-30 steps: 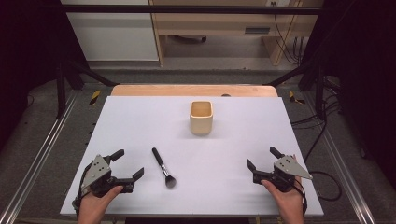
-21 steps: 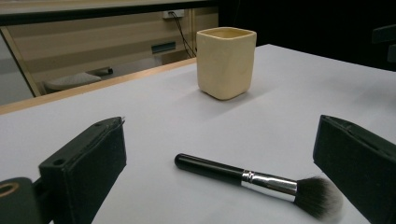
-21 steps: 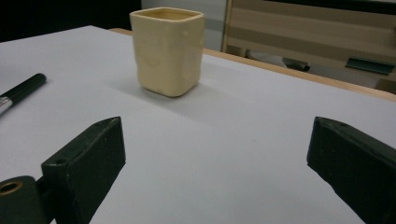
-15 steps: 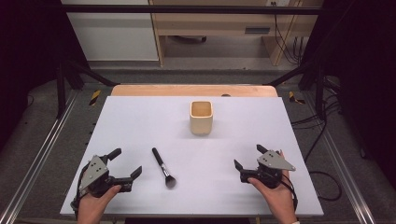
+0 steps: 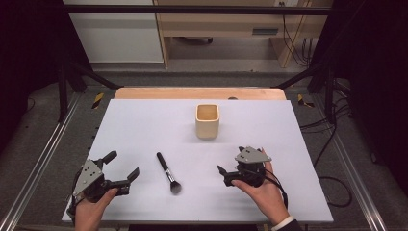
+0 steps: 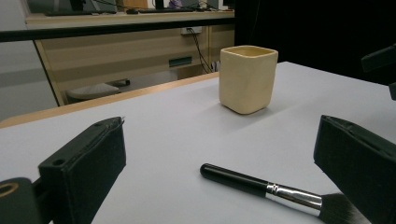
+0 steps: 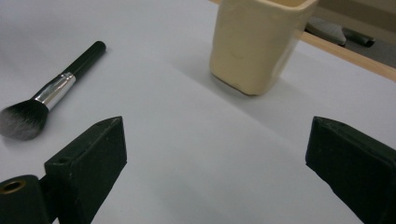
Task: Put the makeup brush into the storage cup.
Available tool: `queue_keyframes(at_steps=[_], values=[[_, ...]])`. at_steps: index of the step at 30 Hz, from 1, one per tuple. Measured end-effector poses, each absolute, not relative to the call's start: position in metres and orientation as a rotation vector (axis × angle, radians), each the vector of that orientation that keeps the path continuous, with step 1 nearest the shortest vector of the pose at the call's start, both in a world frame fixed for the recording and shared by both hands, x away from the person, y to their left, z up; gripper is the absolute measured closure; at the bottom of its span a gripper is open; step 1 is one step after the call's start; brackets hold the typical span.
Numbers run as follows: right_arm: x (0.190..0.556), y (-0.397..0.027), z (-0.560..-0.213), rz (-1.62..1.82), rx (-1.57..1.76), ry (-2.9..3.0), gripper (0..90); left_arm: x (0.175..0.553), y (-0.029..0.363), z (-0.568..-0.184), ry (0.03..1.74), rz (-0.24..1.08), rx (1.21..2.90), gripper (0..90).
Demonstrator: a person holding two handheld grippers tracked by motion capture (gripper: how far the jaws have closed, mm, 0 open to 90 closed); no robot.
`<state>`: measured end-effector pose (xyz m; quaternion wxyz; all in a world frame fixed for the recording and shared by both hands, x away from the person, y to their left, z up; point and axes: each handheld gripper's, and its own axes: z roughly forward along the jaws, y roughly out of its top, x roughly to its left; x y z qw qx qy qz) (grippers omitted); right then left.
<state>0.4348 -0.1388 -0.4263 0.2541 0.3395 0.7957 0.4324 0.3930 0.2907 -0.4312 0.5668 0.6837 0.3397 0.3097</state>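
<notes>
Brush [image 5: 167, 172] lies flat on the white table [image 5: 144, 125], bristles nearest the person, handle toward the far-left; both grippers [image 5: 122, 166] [image 5: 230, 168] gape empty.

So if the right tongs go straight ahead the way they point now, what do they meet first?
Probably nothing soon: ahead of the open right tongs lies bare table. The brush sits off to one side and the cup to the other, though depth is unclear.
</notes>
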Motion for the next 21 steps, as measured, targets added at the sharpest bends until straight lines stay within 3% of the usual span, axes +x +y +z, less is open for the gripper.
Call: queue_keyframes(at_steps=[21], values=[[0.445, -0.081, -0.406, 1.08, 0.863, 2.256, 8.5, 0.394, 0.301, -0.431, 0.83, 0.752, 1.57, 2.1]])
